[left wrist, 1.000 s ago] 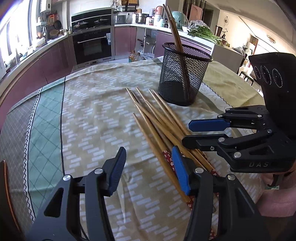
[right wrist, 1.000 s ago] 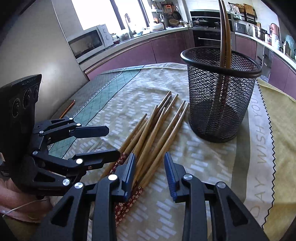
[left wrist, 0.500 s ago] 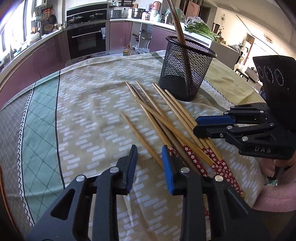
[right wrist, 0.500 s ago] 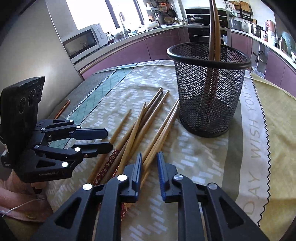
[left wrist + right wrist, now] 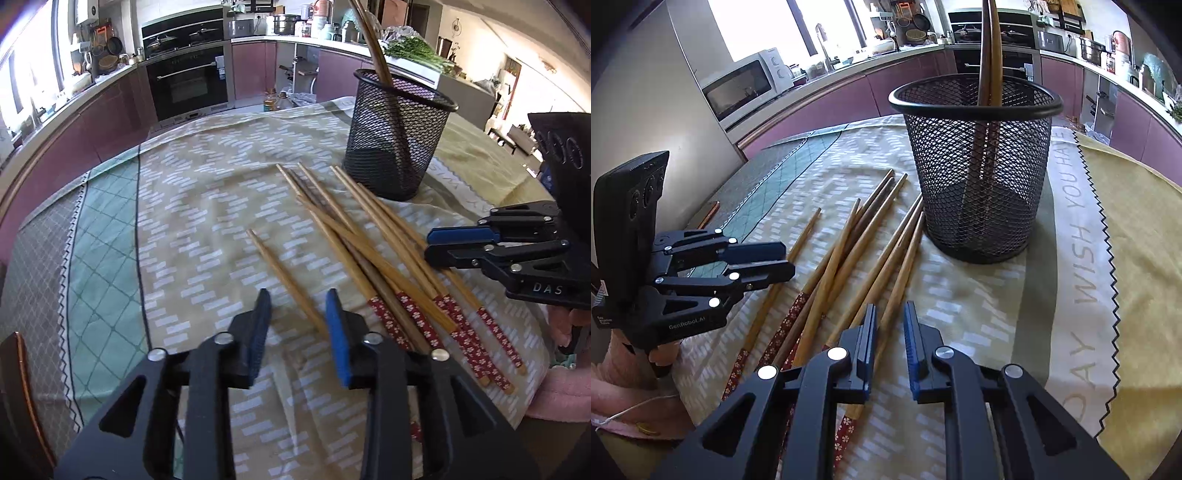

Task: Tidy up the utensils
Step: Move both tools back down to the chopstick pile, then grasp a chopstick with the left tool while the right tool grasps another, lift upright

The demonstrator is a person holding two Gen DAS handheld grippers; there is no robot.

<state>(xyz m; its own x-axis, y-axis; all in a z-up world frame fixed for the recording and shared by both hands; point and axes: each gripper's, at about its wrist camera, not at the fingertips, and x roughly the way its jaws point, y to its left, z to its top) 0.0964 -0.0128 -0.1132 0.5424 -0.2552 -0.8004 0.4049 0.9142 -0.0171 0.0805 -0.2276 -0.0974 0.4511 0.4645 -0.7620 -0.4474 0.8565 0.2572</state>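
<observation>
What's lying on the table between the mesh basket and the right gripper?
In the right wrist view, loose wooden chopsticks fan across the tablecloth from the mesh basket toward the right gripper.

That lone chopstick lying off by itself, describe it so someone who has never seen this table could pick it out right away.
Start at the black mesh cup standing on the patterned tablecloth. In front of it lies a fanned pile of chopsticks with red flowered ends. The lone chopstick lies apart on the pile's window side, touching none of them, its near end running between the left gripper fingers.
</observation>
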